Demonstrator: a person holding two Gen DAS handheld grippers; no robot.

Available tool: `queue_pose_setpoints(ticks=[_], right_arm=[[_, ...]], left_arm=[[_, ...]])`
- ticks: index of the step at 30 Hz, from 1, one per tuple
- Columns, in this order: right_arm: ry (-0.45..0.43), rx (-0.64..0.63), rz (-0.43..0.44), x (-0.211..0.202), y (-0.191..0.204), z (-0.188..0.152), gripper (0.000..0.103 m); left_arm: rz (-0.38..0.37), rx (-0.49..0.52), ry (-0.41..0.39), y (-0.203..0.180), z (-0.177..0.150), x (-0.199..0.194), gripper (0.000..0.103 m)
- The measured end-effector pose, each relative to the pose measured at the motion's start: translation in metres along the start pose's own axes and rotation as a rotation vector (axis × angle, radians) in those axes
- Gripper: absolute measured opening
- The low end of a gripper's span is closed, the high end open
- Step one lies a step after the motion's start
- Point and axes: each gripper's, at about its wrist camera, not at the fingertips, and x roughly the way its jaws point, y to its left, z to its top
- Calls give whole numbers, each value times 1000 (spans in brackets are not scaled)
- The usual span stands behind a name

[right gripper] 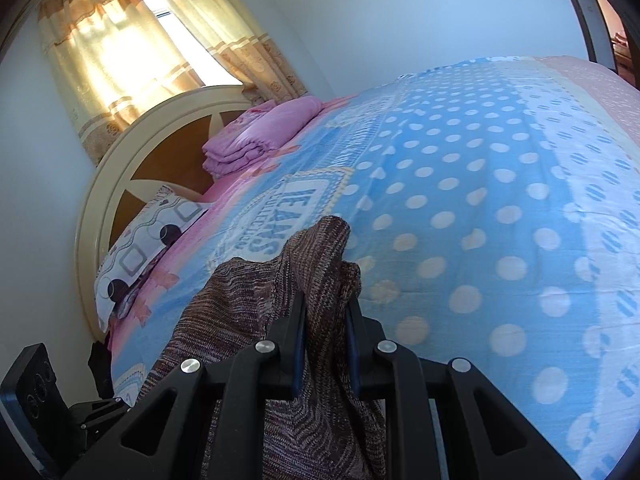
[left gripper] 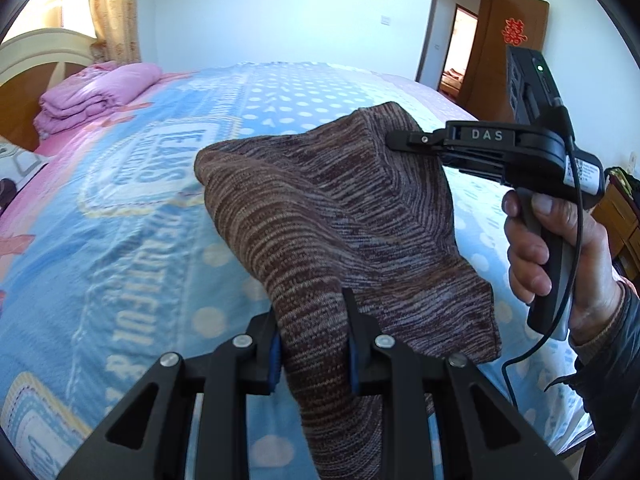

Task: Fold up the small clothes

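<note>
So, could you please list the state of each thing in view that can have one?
Left gripper: shut on the garment.
Right gripper: shut on the garment.
Garment: held up between both grippers, above the bed, draped and partly bunched.
Quilt: folded, lying at the head of the bed.
Door: open.
Curtain: drawn, with a small gap.
Bedspread: spread flat.
</note>
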Motion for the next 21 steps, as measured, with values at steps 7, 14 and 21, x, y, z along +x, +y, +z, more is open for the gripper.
queue_pose_setpoints(ticks=[7,14,21], right_arm=[[34,-38,47,31,42,-9,17],[76,-69,76,56,70,-18,17],[121,-89,98,80,86,-24,17]], left_arm=[[55,-34,-7,29,-16,-14,26],[92,-52,-5,47,-30,-25,26],[115,-69,0,58,-46,-32,26]])
